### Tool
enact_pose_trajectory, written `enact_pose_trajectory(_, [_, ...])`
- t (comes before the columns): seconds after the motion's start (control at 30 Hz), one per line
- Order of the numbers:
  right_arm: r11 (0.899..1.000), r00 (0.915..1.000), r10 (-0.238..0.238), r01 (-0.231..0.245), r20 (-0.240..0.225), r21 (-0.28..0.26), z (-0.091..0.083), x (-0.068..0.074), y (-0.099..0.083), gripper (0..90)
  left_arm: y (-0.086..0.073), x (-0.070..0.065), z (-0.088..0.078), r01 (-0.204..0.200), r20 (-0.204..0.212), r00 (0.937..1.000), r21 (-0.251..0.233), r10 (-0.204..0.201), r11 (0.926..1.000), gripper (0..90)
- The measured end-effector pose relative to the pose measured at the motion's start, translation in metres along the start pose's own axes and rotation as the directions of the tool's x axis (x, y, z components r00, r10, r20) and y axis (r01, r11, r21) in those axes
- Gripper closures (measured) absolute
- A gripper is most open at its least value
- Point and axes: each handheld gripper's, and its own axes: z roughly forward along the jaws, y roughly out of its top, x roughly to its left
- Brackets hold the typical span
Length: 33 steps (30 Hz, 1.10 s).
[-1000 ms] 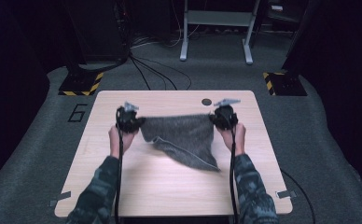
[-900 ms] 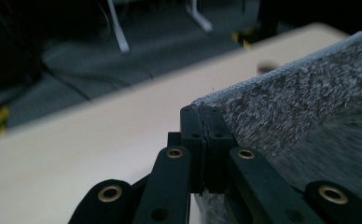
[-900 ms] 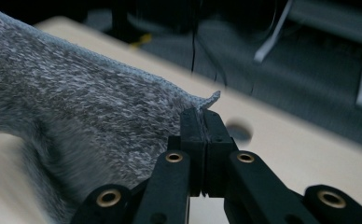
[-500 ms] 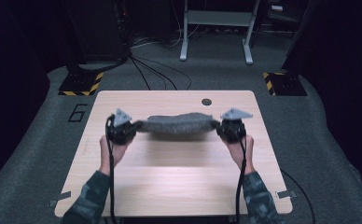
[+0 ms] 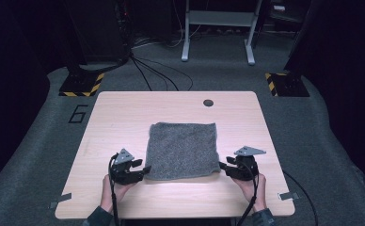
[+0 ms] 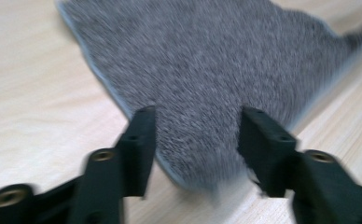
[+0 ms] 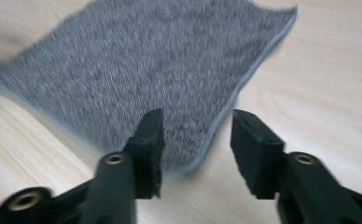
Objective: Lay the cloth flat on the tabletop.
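A grey cloth [image 5: 183,149] lies spread flat in the middle of the wooden table [image 5: 124,113]. My left gripper [image 5: 145,170] sits at the cloth's near left corner, low over the table. In the left gripper view that gripper [image 6: 195,116] has just been opening, and the cloth [image 6: 207,70] corner lies loose between its jaws, untouched by the pads. My right gripper [image 5: 222,165] sits at the near right corner. In the right gripper view it [image 7: 197,116] has just been opening too, with the cloth [image 7: 137,70] edge slack between the jaws.
A dark round hole [image 5: 208,102] marks the table's far side. Beyond the table, cables [image 5: 147,70] run over the carpet, between two yellow-and-black striped feet [image 5: 82,84] [image 5: 284,82]. A metal stand [image 5: 218,28] is at the back.
The cloth, earlier held up stretched between both grippers, now lies flat on the table. Both hands came down and toward the near edge, and both grippers opened and let go.
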Motion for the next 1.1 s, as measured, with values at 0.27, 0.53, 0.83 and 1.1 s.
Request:
enact_pose_trajectory(0.27, [0.998,0.9985,-0.044,0.042,0.033,0.052,0.036,-0.002,0.03,17.3,0.018,0.021,0.031,-0.033,-0.081,0.996,0.078,0.039,0.9964,22.0])
enact_pose_trajectory(0.53, [0.987,0.9916,-0.076,0.06,0.105,0.149,0.087,0.006,0.025,6.3,0.008,0.015,0.066,-0.081,-0.177,0.9782,0.152,0.108,0.985,15.0])
enact_pose_trajectory(0.83, [0.98,0.9868,-0.077,0.048,0.143,0.196,0.099,0.0,0.015,3.7,0.001,0.015,0.071,-0.063,-0.183,0.9785,0.176,0.096,0.9823,13.6])
enact_pose_trajectory(1.1, [0.984,0.9905,-0.064,0.042,0.122,0.172,0.096,-0.005,0.01,2.4,-0.004,0.011,0.069,-0.033,-0.181,0.9816,0.16,0.062,0.9865,13.5])
